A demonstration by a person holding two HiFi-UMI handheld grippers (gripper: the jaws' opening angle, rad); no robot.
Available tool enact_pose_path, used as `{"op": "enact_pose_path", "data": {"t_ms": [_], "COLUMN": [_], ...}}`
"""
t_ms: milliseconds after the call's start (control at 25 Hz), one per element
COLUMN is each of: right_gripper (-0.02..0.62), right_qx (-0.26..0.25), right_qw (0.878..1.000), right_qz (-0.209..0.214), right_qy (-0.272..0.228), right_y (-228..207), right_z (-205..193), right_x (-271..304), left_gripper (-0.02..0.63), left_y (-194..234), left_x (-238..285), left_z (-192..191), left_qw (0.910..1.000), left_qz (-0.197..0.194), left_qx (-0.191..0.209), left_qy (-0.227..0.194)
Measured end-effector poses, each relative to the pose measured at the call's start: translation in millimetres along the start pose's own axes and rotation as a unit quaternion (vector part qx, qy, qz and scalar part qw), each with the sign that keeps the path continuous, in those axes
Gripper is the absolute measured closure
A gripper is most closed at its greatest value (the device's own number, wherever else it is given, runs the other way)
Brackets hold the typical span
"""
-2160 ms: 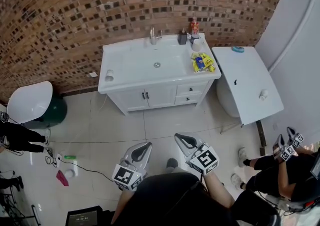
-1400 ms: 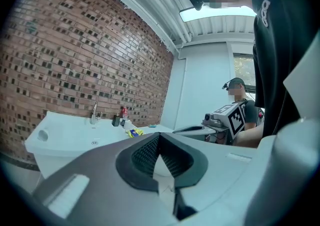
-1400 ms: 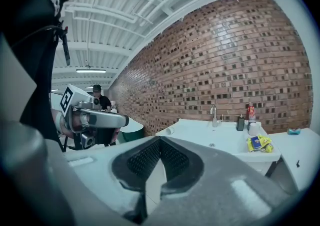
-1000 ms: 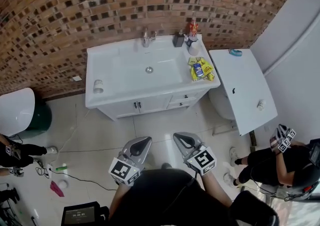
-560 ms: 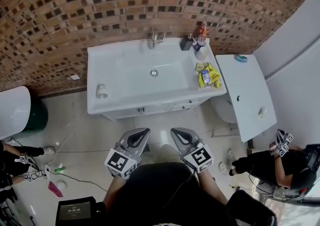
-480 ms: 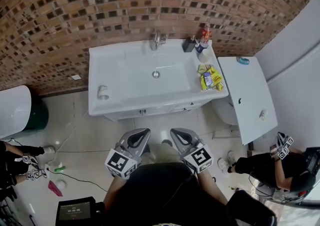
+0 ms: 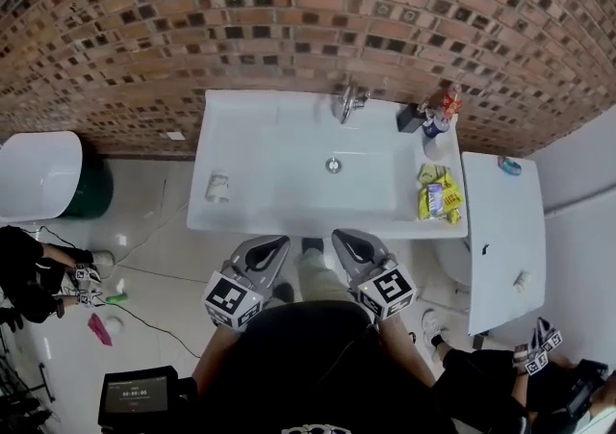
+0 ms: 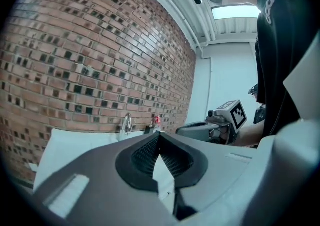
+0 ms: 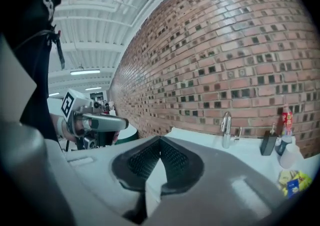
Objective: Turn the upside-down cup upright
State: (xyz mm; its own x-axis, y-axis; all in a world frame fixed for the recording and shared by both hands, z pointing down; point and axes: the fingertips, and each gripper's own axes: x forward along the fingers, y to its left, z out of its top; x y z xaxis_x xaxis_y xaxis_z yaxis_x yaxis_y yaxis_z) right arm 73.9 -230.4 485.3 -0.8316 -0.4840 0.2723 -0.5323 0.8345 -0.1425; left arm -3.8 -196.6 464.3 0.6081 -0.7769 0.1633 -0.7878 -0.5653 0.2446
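A small white cup (image 7: pixel 218 187) stands on the left end of the white vanity top (image 7: pixel 250 134); from above I cannot tell which way up it is. Both grippers are held side by side just short of the vanity's front edge, apart from the cup. My left gripper (image 7: pixel 278 242) is shut and empty, its tips meeting (image 8: pixel 159 135) in its own view. The right gripper (image 7: pixel 340 235) is also shut with nothing in it (image 9: pixel 160 139). Neither gripper view shows the cup.
The basin has a drain (image 7: pixel 333 165) and a tap (image 7: pixel 348 101). Bottles (image 7: pixel 435 120) and yellow packets (image 7: pixel 436 197) sit at the right end. A white table (image 7: pixel 500 230) stands to the right, a white toilet (image 7: pixel 37 174) to the left. Other people (image 7: pixel 34 273) are nearby.
Both grippers have come forward from the open floor up to the vanity's front edge, still side by side and shut. The vanity now fills the middle of the head view.
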Motion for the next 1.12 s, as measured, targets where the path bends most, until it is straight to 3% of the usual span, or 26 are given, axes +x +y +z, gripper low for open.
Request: {"op": "enact_pose_path", "data": {"t_ms": [280,400,680,840,1120], "right_gripper": [0.604,0.604,0.603,0.604,0.603], "right_qx": [-0.024,-0.037,-0.071,-0.107,-0.125], "right_qw": [0.998,0.994,0.979,0.969,0.958], "right_qz": [0.062,0.104,0.187,0.211,0.235], "right_qy": [0.0,0.012,0.049,0.072,0.108], "right_y": [-64.7,-72.0,-49.2,-28.7,3.8], "right_z": [33.3,33.4,23.9,13.4,-14.7], "right_x": [58.8,82.9,143.8,185.1,250.9], "left_gripper": [0.594,0.594,0.594,0.594,0.594], "left_y": [52.3,68.4,107.1,134.9,172.2], "left_x": [57.8,64.8,42.0,14.6,-32.9], "left_z": [49.8,47.4,29.5,27.6,24.7], "left_qw": [0.9978,0.9954,0.9869,0.9801,0.9691], "left_qz": [0.067,0.095,0.158,0.194,0.239], "left_qx": [0.004,-0.005,-0.031,-0.041,-0.059], "left_qy": [-0.002,-0.001,0.005,0.0,-0.02]}}
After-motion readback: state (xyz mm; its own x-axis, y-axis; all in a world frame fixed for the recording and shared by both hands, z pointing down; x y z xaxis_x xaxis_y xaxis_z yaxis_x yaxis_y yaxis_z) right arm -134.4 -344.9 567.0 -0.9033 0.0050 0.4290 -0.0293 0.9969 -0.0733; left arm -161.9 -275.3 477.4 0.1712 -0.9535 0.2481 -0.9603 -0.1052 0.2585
